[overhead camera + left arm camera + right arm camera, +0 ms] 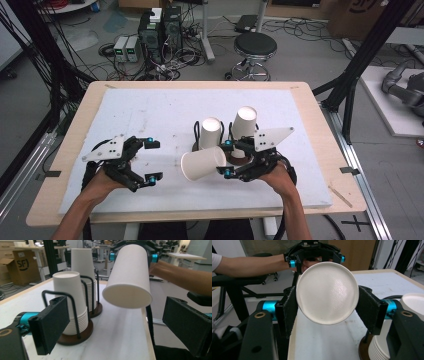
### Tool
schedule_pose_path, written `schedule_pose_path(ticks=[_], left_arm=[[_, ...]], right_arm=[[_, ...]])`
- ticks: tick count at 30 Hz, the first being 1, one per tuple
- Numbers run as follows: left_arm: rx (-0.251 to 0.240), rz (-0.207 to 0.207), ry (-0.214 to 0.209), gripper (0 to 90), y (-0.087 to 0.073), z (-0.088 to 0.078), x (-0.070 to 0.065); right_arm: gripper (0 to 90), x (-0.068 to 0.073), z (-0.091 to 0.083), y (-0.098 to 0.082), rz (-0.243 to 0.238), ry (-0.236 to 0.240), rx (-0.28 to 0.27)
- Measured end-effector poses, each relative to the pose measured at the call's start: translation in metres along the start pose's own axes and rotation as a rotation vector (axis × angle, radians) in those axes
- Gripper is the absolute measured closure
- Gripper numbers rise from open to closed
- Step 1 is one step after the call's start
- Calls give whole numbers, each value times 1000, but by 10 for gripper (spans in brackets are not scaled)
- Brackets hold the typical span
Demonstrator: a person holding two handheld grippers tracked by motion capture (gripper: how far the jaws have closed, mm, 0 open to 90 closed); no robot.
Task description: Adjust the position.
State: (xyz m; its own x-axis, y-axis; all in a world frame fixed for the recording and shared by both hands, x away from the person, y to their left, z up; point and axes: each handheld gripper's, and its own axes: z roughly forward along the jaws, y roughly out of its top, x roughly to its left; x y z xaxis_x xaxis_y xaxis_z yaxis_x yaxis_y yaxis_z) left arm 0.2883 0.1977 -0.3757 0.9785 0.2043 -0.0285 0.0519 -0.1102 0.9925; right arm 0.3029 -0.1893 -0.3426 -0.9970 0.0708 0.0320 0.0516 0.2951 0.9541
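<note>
While right tongs (227, 158) pinch paper cup (202, 163), cup mouth hidden; left tongs (153, 160) spread, empty.

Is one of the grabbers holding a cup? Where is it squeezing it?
Yes. The right gripper holds one white paper cup sideways, pinching its closed bottom end. The left gripper is open and holds nothing.
</note>
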Motion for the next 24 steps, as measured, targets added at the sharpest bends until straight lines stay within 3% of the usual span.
schedule_pose_path(ticks=[9,24], left_arm=[[-4,4,-79,72,4,21,-4],[8,-5,-131,72,5,44,-8]], right_arm=[[375,2,13,1,-1,33,3],[375,4,33,0,-11,74,22]])
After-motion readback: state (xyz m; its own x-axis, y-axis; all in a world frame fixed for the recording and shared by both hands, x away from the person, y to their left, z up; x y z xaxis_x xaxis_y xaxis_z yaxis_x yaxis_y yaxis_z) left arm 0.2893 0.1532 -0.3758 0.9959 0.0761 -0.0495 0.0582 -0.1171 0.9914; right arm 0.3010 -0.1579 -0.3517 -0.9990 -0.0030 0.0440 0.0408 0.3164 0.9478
